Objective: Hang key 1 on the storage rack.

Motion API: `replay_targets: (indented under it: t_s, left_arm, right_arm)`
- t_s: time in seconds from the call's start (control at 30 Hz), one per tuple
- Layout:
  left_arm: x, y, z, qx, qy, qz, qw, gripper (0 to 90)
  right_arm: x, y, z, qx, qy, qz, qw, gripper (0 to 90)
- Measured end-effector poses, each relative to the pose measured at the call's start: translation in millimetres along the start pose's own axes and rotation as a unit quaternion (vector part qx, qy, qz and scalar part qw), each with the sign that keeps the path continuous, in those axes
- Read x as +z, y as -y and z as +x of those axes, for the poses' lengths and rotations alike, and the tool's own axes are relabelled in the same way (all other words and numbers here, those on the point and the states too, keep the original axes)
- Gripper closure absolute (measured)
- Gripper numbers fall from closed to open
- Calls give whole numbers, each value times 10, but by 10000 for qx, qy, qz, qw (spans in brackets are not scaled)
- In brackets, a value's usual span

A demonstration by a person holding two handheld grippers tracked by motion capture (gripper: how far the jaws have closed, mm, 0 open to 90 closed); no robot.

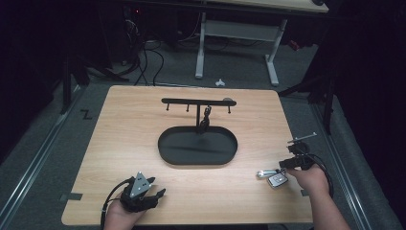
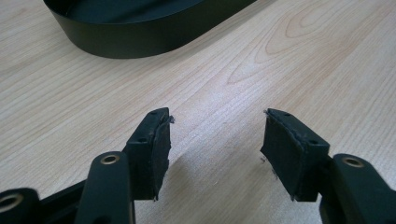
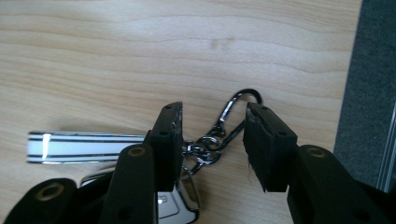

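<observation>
A key set (image 1: 275, 178) lies near the table's right edge: a silver-trimmed fob (image 3: 180, 205), a white-and-silver strap tag (image 3: 84, 147), small chain links (image 3: 205, 149) and a dark carabiner (image 3: 243, 99). My right gripper (image 3: 213, 116) is open and low over it, its jaws straddling the chain links without closing on them. In the high view the right gripper (image 1: 294, 163) sits just behind the fob. My left gripper (image 2: 217, 126) is open with nothing between its jaws, resting at the front left of the table (image 1: 154, 192).
A black oval tray (image 1: 197, 145) sits mid-table, with its wall (image 2: 140, 42) ahead of the left gripper. A black T-shaped hook rack (image 1: 197, 101) rises from the tray, a dark item (image 1: 206, 119) hanging from it. Grey floor (image 3: 369, 93) lies past the table's right edge.
</observation>
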State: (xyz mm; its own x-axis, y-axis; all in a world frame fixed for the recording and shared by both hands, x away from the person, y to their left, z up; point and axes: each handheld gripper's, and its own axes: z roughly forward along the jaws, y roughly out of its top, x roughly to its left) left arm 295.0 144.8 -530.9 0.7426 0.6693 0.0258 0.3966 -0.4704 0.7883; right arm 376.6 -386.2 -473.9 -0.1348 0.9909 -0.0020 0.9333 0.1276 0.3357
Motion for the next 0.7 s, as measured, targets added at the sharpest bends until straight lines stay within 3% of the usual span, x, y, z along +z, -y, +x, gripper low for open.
replay_targets:
  t_s: [0.1,0.27,0.57,0.7]
  left_arm:
    - [1,0,0,6,5,12,10000,419]
    - [2,1,-1,10,3,18,10000,419]
    - [2,0,-1,16,5,23,10000,419]
    - [0,-1,-2,17,-5,10,10000,419]
  right_arm:
    - [48,14,-50,262,-108,29,9996,544]
    - [123,32,-58,354,-178,119,9991,564]
    - [137,8,121,-240,-62,200,9995,845]
    - [112,-36,260,-500,-122,226,9984,858]
